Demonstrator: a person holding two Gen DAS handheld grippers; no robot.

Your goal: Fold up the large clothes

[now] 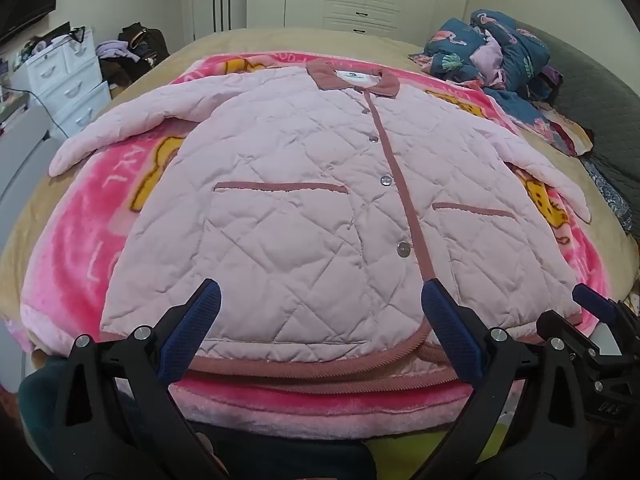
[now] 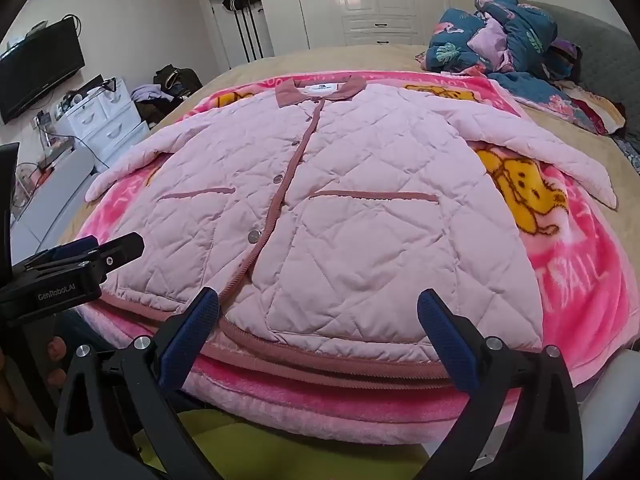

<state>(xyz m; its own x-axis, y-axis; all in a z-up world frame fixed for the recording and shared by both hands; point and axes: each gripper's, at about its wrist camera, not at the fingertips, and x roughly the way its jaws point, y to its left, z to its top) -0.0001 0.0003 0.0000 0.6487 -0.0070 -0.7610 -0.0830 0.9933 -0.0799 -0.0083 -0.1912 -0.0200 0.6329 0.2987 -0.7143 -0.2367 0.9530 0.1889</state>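
Quilted jacket [image 1: 304, 208]: the pink garment is laid face up and flat on a pink cartoon blanket [image 1: 80, 240] spread over the bed [image 1: 248, 42], its collar [image 1: 352, 80] toward the far edge and its ribbed hem [image 1: 304, 368] along the near edge. The front is buttoned and both sleeves are spread outward, the left sleeve [image 1: 120, 120] toward the bed's left edge, the right sleeve [image 2: 540, 152] toward its right edge. No fold is seen yet, so the task is judged to be at its very start.

The left tool [image 1: 320, 320] is held above the hem with its fingers spread wide and nothing between them. The right tool [image 2: 318, 322] is likewise spread, empty, and poised over the hem beside the left one.

The next move is judged to call for a pinch on a sleeve or a side edge, so that it can be drawn across the body; the padding is thick and may resist a shallow grip.

The hem's near corners are partly covered by the tool fingers. A heap of patterned bedding [image 2: 500, 36] lies at the far right corner. What lies under the jacket's back cannot be made out.
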